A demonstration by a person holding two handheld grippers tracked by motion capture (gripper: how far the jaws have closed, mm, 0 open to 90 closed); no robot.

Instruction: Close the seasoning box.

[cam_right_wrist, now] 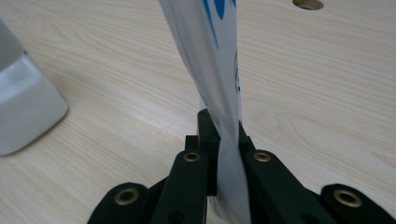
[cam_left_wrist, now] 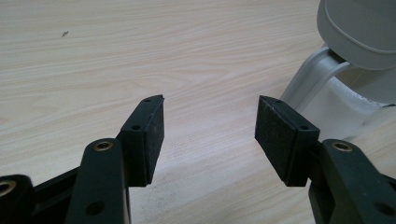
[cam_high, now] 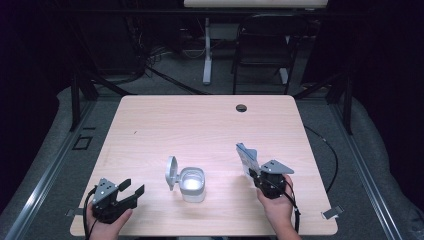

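- While the right gripper [cam_high: 256, 175] clamps the packet [cam_high: 246, 157], pickup looks done; the open-lidded container [cam_high: 191, 184] appears to await it.
- Left gripper [cam_high: 134, 189]: jaws apart, holding nothing.

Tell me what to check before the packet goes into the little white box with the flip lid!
1. Packet held tight: the right hand-held gripper is shut on the white and blue packet. Ok.
2. Lid out of the way: the lid of the white box stands open at the box's left side. Ok.
3. Box has room: its inside looks pale and bare from the high view. Ok, as far as that view shows.
4. Box steadied: the left hand-held gripper is open and apart from the box. Not ok.
5. Packet fits the opening: cannot tell.
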